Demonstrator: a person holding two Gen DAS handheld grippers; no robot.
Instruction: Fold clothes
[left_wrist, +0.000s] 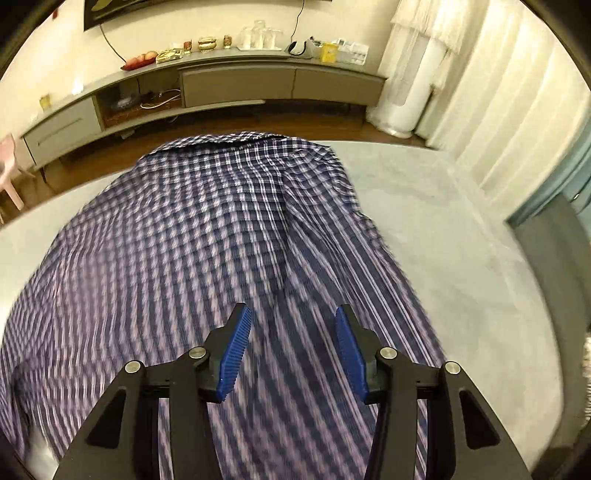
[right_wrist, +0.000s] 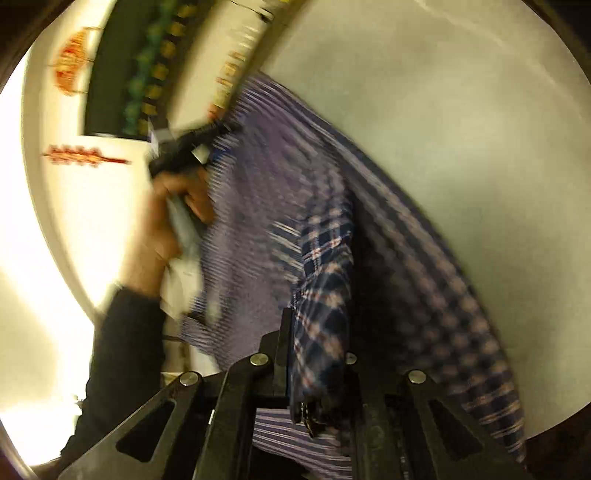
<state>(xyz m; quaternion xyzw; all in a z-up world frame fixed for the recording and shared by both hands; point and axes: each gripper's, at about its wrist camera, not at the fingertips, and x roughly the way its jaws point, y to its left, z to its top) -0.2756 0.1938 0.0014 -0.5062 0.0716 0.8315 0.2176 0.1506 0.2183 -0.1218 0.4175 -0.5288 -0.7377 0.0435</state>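
Observation:
A blue, white and red plaid shirt (left_wrist: 207, 229) lies spread over a grey padded surface (left_wrist: 443, 221), its collar end at the far edge. My left gripper (left_wrist: 293, 308) hovers over the near part of the shirt. It is open, and nothing sits between its blue ribbed pads (left_wrist: 236, 350). In the blurred right wrist view, my right gripper (right_wrist: 317, 332) is shut on a bunched fold of the shirt (right_wrist: 321, 258), which hangs between the black fingers. A person's hand (right_wrist: 162, 221) holds the left gripper (right_wrist: 184, 147) at the shirt's far edge.
A long grey media cabinet (left_wrist: 240, 81) with small items on top runs along the far wall, across a strip of wooden floor (left_wrist: 221, 122). White curtains (left_wrist: 498, 110) hang at the right and a pink chair (left_wrist: 11, 166) stands at the left. A dark sleeve (right_wrist: 122, 350) is near my right gripper.

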